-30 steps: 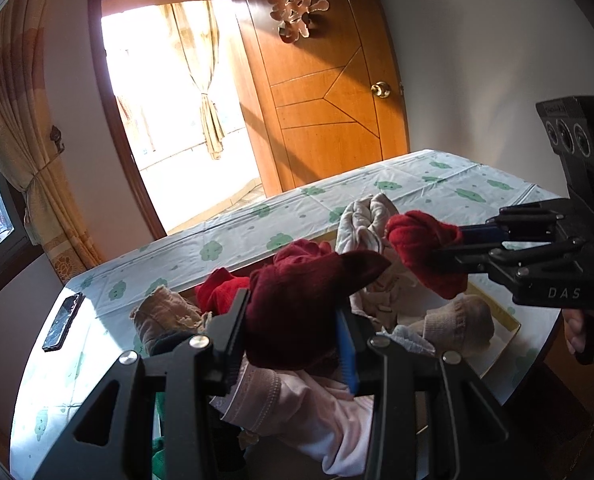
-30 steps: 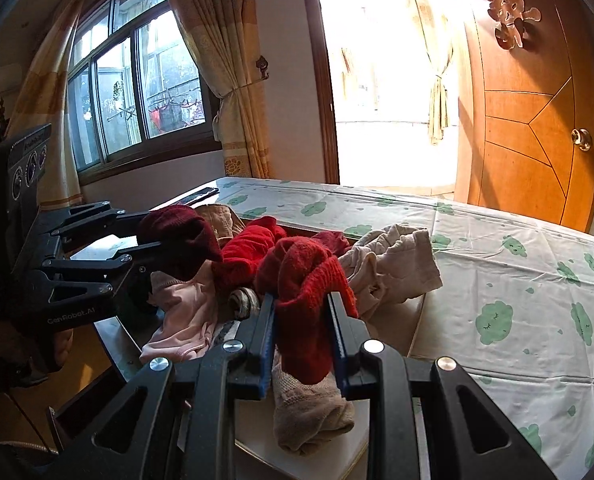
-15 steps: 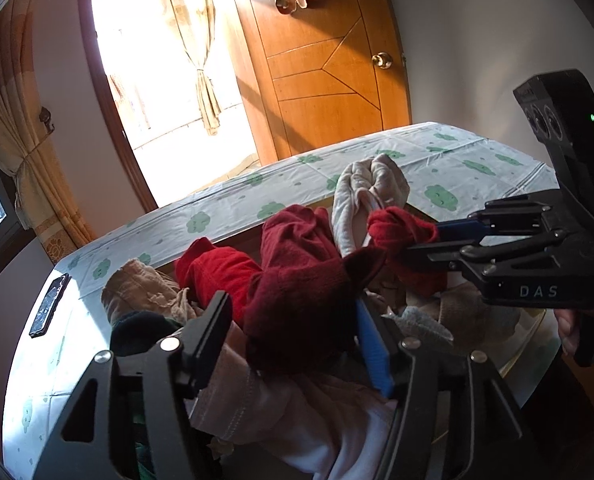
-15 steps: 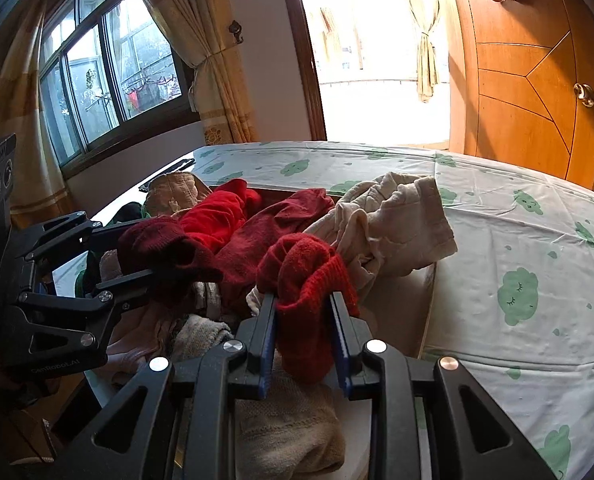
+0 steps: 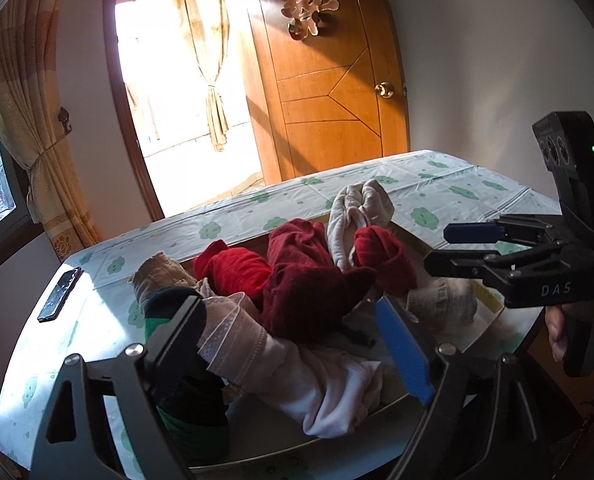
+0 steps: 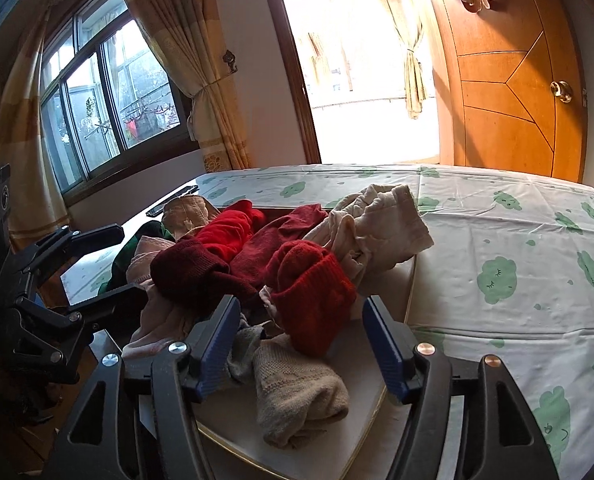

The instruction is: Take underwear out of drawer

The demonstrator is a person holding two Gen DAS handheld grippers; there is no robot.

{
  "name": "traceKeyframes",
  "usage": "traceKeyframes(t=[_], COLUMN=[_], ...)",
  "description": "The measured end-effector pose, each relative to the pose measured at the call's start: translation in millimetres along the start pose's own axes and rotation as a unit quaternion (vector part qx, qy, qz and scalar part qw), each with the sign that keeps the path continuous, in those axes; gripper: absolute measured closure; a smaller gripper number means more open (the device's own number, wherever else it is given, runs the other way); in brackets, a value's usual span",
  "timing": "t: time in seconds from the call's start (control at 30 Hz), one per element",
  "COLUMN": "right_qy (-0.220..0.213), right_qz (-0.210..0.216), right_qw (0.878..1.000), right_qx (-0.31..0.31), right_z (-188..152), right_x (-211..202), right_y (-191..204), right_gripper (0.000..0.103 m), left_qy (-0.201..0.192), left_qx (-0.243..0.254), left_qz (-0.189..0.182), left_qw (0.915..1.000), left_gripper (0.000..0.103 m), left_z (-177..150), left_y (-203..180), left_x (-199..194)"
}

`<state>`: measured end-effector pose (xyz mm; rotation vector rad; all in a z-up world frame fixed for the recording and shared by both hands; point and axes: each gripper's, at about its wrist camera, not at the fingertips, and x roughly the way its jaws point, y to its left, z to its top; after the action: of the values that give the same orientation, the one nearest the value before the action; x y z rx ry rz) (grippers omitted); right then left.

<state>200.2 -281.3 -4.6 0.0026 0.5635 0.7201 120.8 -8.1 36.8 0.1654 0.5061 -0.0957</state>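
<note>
Nearest the lens, the left gripper (image 5: 293, 344) is standing with its jaws spread, having just been opening; the dark red garment (image 5: 305, 292) is lying loose between them, unpressed. The right gripper (image 6: 301, 344) is likewise parting, its pads clear of the bright red knit piece (image 6: 317, 292) resting in the gap. Both pieces are lying on the heap of underwear (image 6: 257, 248) filling the open drawer (image 6: 377, 360), beside the cloud-print tablecloth (image 6: 517, 240). The garments are appearing light, limp and non-slippery; a pinch on a raised fold or bunched cuff is likely gripping best, though neighbouring pieces may be dragging along.
</note>
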Motion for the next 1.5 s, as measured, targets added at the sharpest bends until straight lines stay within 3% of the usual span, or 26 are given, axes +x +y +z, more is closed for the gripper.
traceKeyframes(t=[0.13,0.27,0.47,0.73,1.5], right_qy=[-0.028,-0.066,-0.103,-0.106,-0.112], right_qz=[0.005,0.004,0.004,0.010,0.028], right_qw=[1.000,0.998,0.994,0.993,0.993], right_qx=[-0.005,-0.016,-0.032,-0.044,-0.040], right_z=[-11.1,-22.6,-36.5,-51.2,-59.2], right_x=[-32.7,-67.4,-97.5,-103.0,-104.8], right_y=[14.4,33.6,60.5,84.1,92.4], right_gripper=[0.036,0.028,0.026,0.024,0.024], left_qy=[-0.017,-0.034,-0.054,-0.059,-0.053], left_qx=[-0.013,-0.027,-0.049,-0.070,-0.077], left_qz=[-0.002,0.001,0.011,0.012,0.013], left_qw=[0.9998,0.9991,0.9973,0.9957,0.9955], left_gripper=[0.008,0.007,0.004,0.004,0.003], left_z=[-11.8,-22.5,-35.3,-48.7,-57.6], left_y=[1.0,1.2,5.1,9.0,7.4], left_x=[-24.8,-47.6,-71.1,-80.1,-83.1])
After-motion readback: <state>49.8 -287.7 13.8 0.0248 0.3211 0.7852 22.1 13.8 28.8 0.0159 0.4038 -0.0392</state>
